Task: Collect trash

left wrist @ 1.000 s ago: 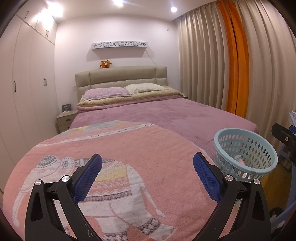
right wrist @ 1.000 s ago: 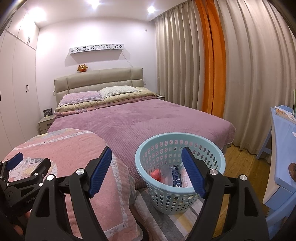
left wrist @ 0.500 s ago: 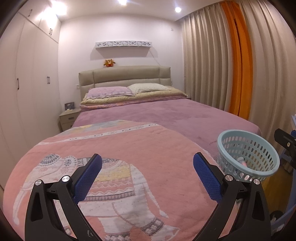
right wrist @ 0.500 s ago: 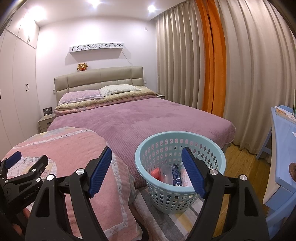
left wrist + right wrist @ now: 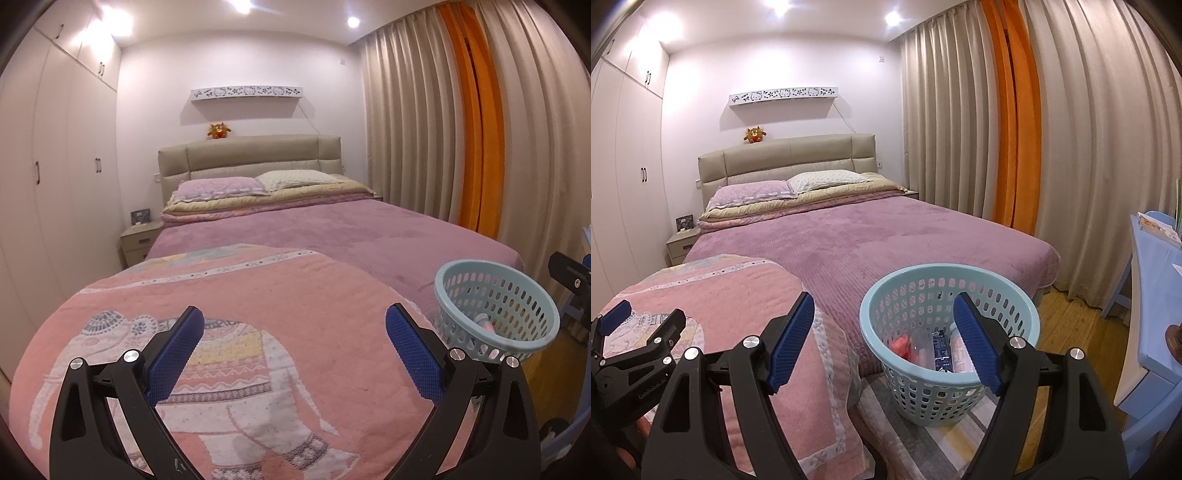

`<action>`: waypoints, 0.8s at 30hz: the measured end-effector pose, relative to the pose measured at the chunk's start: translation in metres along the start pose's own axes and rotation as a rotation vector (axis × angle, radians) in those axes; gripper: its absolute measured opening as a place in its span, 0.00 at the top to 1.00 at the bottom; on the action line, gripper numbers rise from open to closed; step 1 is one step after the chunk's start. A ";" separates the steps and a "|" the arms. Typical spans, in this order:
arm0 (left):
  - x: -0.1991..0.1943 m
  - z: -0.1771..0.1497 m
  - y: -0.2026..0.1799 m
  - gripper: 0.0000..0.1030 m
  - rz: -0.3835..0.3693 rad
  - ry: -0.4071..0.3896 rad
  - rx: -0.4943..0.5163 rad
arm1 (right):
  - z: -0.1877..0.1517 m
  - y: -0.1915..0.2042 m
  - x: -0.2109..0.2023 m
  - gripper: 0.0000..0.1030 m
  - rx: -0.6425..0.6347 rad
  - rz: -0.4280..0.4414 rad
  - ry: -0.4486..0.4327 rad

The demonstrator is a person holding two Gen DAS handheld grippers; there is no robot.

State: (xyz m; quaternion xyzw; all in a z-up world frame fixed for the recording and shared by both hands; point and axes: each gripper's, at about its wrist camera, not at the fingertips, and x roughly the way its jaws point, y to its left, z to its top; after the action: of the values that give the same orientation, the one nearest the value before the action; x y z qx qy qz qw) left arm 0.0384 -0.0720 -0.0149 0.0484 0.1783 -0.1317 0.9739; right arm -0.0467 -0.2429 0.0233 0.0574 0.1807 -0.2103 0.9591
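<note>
A light blue perforated basket (image 5: 916,384) stands on a striped rug at the foot of the bed, and shows again at the right of the left wrist view as the basket (image 5: 480,291). Inside lie pieces of trash: a red item (image 5: 900,346), a clear bottle (image 5: 919,350), a dark packet (image 5: 938,352) and a pale wrapper (image 5: 958,354). My right gripper (image 5: 884,315) hangs open in front of the basket, nothing between its blue pads. My left gripper (image 5: 294,326) is open and empty over a pink elephant blanket (image 5: 258,325). Part of the left gripper (image 5: 613,321) shows at the left of the right wrist view.
The bed (image 5: 871,236) with a purple cover and pillows fills the middle. White wardrobes (image 5: 48,192) line the left wall beside a nightstand (image 5: 138,240). Curtains (image 5: 1071,129) hang on the right. A blue desk (image 5: 1152,280) and wooden floor (image 5: 1067,321) lie at the right.
Both views have drifted only slightly; the basket sits a touch further right in the left wrist view. Both grippers stay open and empty.
</note>
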 end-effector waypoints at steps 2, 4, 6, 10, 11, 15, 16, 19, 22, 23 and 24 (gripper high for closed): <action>0.000 0.000 0.000 0.07 0.000 -0.003 0.000 | 0.000 0.001 -0.002 0.28 0.000 -0.002 -0.004; -0.001 0.000 0.000 0.07 0.003 -0.006 -0.002 | 0.000 0.001 -0.003 0.28 -0.002 -0.004 -0.007; 0.000 0.001 0.000 0.07 0.005 -0.005 -0.003 | 0.000 0.001 -0.004 0.28 -0.002 -0.005 -0.009; 0.000 0.001 0.000 0.07 0.011 -0.001 -0.008 | 0.001 0.001 -0.005 0.28 -0.001 -0.004 -0.009; 0.000 0.002 0.000 0.07 0.016 0.001 -0.007 | 0.002 0.001 -0.006 0.28 -0.001 -0.002 -0.011; 0.000 0.004 0.000 0.07 0.016 0.039 -0.028 | 0.007 0.004 -0.011 0.28 -0.001 -0.004 -0.030; -0.001 0.005 0.001 0.07 0.005 0.050 -0.036 | 0.008 0.005 -0.012 0.27 0.000 -0.004 -0.035; -0.009 0.007 0.003 0.07 -0.001 0.051 -0.050 | 0.011 0.007 -0.015 0.25 0.002 0.001 -0.041; -0.018 0.011 0.009 0.07 0.004 0.029 -0.070 | 0.011 0.011 -0.017 0.25 -0.008 0.002 -0.043; -0.020 0.012 0.011 0.07 0.010 0.022 -0.068 | 0.011 0.012 -0.017 0.25 -0.010 0.004 -0.043; -0.022 0.014 0.012 0.07 0.010 0.019 -0.064 | 0.012 0.013 -0.017 0.24 -0.010 0.006 -0.042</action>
State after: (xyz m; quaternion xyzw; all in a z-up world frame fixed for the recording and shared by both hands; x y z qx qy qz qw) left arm 0.0268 -0.0574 0.0061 0.0191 0.1912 -0.1205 0.9739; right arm -0.0515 -0.2269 0.0407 0.0487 0.1616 -0.2077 0.9635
